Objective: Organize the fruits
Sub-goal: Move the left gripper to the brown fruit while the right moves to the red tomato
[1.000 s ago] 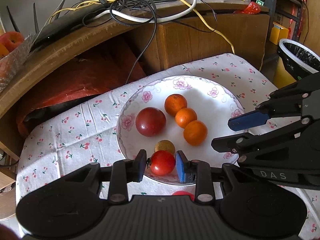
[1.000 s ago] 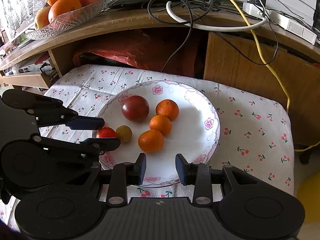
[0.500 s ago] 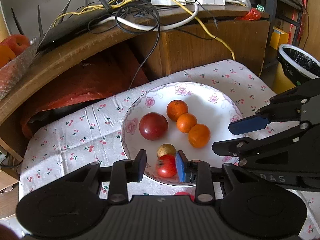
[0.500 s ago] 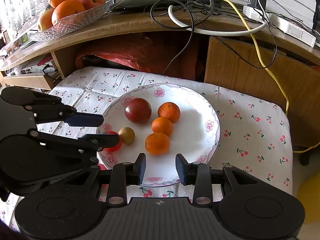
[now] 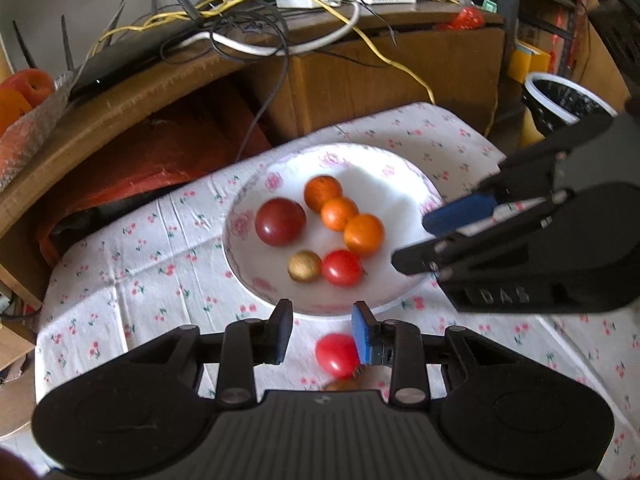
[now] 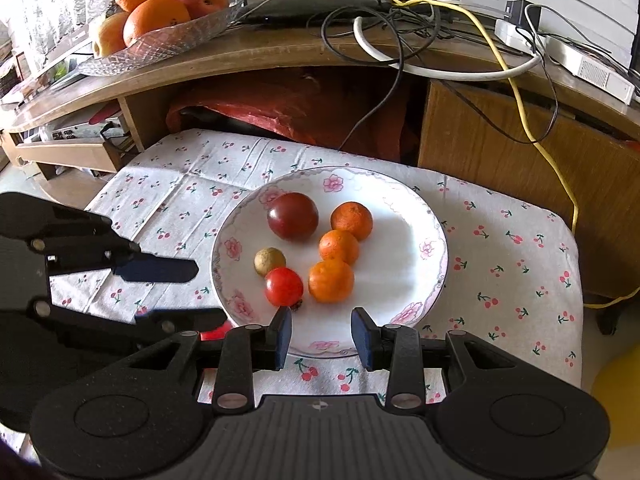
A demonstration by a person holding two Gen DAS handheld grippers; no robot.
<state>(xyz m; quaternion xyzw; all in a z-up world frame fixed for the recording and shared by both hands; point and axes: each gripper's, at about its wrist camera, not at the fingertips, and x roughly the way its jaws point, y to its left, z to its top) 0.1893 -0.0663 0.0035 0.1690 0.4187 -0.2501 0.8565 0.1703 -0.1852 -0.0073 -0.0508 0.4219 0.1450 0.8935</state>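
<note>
A white floral plate (image 5: 390, 190) (image 6: 400, 248) holds a dark red tomato (image 5: 280, 221) (image 6: 293, 216), three oranges in a row (image 5: 339, 213) (image 6: 339, 247), a small tan fruit (image 5: 305, 265) (image 6: 269, 261) and a red tomato (image 5: 342, 268) (image 6: 283, 286). My left gripper (image 5: 322, 332) (image 6: 208, 292) is open just short of the plate's near rim. A second red tomato (image 5: 337, 354) lies on the cloth below it, close to the blue right finger. My right gripper (image 6: 322, 336) (image 5: 410, 242) is open and empty over the plate's near rim.
The plate rests on a cherry-print cloth (image 6: 500, 248) over a low stand. Behind it is a wooden desk (image 6: 280, 52) with tangled cables and a glass fruit bowl (image 6: 160, 32). A red bag (image 6: 304, 108) sits under the desk. A lined bin (image 5: 564, 100) stands far right.
My left gripper has drawn back from the plate, leaving on it the red tomato that sat between its fingers. A second tomato on the cloth has come into view. The right gripper barely moved.
</note>
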